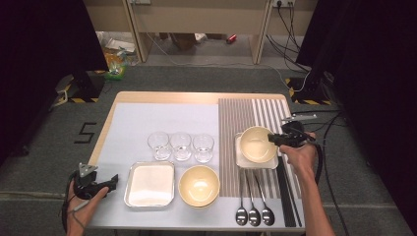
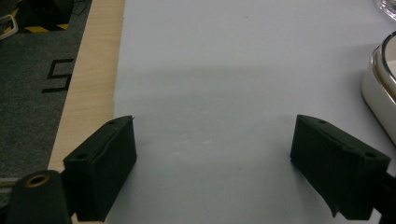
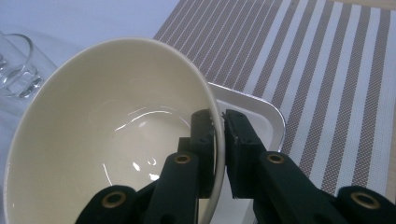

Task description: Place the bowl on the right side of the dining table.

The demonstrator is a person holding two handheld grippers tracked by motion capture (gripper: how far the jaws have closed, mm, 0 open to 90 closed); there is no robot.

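Two grippers work the tabletop point(image 1: 162, 115). At left, the left gripper point(image 1: 111, 181) rests with jaws wide apart, holding nothing. At right, the right gripper point(image 3: 220, 122) pinches a cream bowl's point(image 3: 112, 130) rim over a white square dish point(image 3: 259, 112); lower it level, then release.

Glossy cream ceramic bowl point(image 3: 107, 126), shiny metal tray point(image 3: 261, 112) beneath, woven matt striped placemat point(image 3: 322, 70), clear smooth glasses point(image 1: 180, 145), polished metal spoons point(image 1: 253, 209), matt black plastic right gripper point(image 3: 219, 126)
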